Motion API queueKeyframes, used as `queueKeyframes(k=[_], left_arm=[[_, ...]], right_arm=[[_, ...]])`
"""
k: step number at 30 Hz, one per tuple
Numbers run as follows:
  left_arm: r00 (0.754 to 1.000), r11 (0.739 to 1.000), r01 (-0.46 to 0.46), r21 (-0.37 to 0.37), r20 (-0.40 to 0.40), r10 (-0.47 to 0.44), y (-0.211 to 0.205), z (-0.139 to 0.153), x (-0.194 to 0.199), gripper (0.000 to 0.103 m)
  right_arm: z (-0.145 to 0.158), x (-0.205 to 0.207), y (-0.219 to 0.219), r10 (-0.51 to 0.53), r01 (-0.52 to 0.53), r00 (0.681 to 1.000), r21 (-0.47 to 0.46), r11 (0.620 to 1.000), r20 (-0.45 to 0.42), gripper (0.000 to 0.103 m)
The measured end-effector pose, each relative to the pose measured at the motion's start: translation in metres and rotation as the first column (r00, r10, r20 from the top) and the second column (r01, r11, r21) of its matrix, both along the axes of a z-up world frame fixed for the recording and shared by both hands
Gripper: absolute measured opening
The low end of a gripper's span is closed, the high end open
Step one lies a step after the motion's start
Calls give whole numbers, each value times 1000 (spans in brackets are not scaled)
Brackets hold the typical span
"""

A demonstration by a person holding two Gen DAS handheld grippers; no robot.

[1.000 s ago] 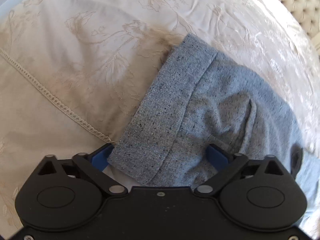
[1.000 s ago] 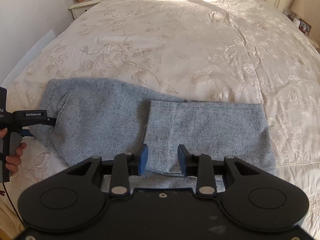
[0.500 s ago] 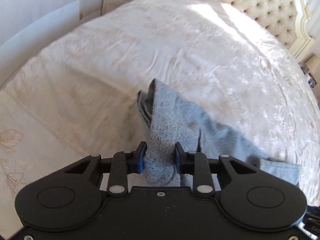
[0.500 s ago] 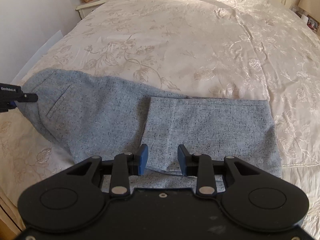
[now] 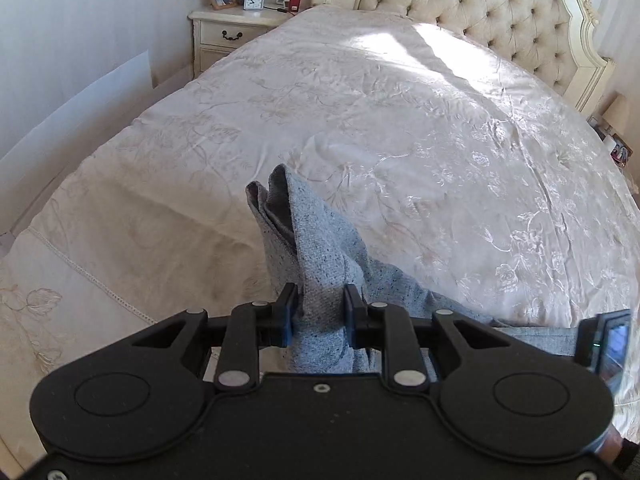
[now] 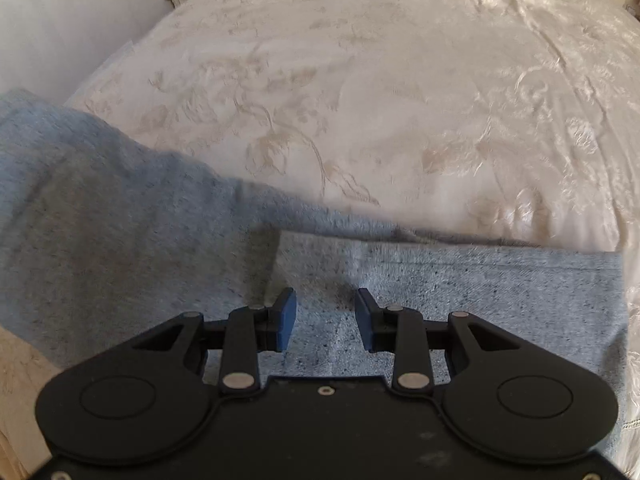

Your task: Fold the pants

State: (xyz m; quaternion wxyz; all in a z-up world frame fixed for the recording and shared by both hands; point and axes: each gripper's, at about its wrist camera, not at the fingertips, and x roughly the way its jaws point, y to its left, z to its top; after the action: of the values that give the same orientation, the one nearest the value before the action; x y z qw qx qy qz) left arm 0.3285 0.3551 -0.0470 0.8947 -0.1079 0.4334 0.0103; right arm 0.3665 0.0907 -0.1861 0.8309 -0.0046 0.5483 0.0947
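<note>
Grey speckled pants (image 6: pixel 120 220) lie across the near end of the bed, the leg part (image 6: pixel 480 280) folded over on the right. My left gripper (image 5: pixel 320 312) has a bunched end of the pants (image 5: pixel 316 248) between its blue pads; the jaws are still closing and press on the cloth, which is raised off the bedspread and stands up past the fingertips. My right gripper (image 6: pixel 326 318) hovers low over the folded leg part, jaws apart, with nothing pinched between them. This view is blurred.
The cream flowered bedspread (image 5: pixel 400 120) runs up to a tufted headboard (image 5: pixel 480 12). A nightstand (image 5: pixel 232 28) with a lamp, a clock and a photo frame stands at the far left. A white board (image 5: pixel 80 112) leans on the left wall. The bed's edge runs along the left.
My left gripper went from wide open around the pants' end to closed on it and lifted it off the bed. My right gripper sank closer to the folded leg part, jaws unchanged.
</note>
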Motion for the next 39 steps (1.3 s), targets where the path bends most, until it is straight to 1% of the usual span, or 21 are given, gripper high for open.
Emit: queueKeyframes(k=[1,2,3,4,6,10,11,12,13,16,18,19,21,23,25,27,30,32,34,36,39], left_arm=[[1000,1000,5,1,3,-5,-2,2,0,30],[1000,1000,15,2,7,-15,-6,5,-1,29],[1000,1000,21,2,10,-21,-9,9,-2,29],[999,1000,30,3,17,-30,-13,14,-3,29],[998,999,47,8,29,-47,-23,24,-4,28],[991,994,107,31,76,-109,-61,51,-10,26],[988,991,125,39,90,-129,-74,58,-12,23],[983,988,147,44,109,-151,-87,65,-14,9],[974,983,180,40,133,-183,-102,72,-16,2],[950,966,257,3,180,-254,-154,83,-16,0],[929,941,336,-28,177,-326,-193,78,-11,0],[924,936,351,-35,172,-340,-212,71,-9,0],[924,929,365,-60,144,-354,-239,55,-8,1],[926,923,375,-90,90,-367,-254,36,-8,4],[931,927,364,-85,38,-362,-256,19,-11,5],[943,942,331,-58,-10,-332,-246,6,-15,13],[966,969,248,-14,-71,-249,-215,-10,-21,13],[975,979,203,22,-97,-200,-190,-18,-21,13],[982,985,159,65,-118,-150,-166,-25,-20,13],[985,988,122,92,-137,-109,-144,-33,-15,13],[985,990,81,111,-161,-63,-121,-49,-1,13]], right_arm=[[-11,5,0,9,-9,999,-14,1000,-34,33],[-17,7,-2,19,-19,999,-11,1000,-39,31],[-17,5,-4,26,-26,999,0,1000,-34,30],[-13,3,-8,29,-29,999,13,1000,-29,29],[2,-4,-21,16,-16,1000,37,999,0,30],[33,-24,-70,-50,45,998,106,993,48,32],[39,-30,-83,-69,61,996,118,991,57,32],[44,-35,-96,-86,77,994,128,989,65,32],[49,-40,-109,-102,92,992,137,986,69,32],[57,-53,-147,-148,136,987,150,979,70,33],[54,-58,-174,-178,167,982,155,974,60,33],[52,-60,-184,-194,184,980,154,971,52,33],[51,-66,-202,-213,203,976,161,966,43,35],[50,-71,-212,-217,208,975,164,964,44,36],[50,-72,-217,-213,202,976,170,964,48,36],[51,-73,-219,-209,196,977,182,964,53,36],[51,-72,-209,-179,164,982,210,964,58,38],[52,-68,-194,-145,129,988,241,962,53,38],[52,-65,-178,-120,103,992,293,951,43,39],[49,-60,-161,-105,89,994,330,940,31,38],[42,-54,-132,-71,67,997,325,943,2,38]])
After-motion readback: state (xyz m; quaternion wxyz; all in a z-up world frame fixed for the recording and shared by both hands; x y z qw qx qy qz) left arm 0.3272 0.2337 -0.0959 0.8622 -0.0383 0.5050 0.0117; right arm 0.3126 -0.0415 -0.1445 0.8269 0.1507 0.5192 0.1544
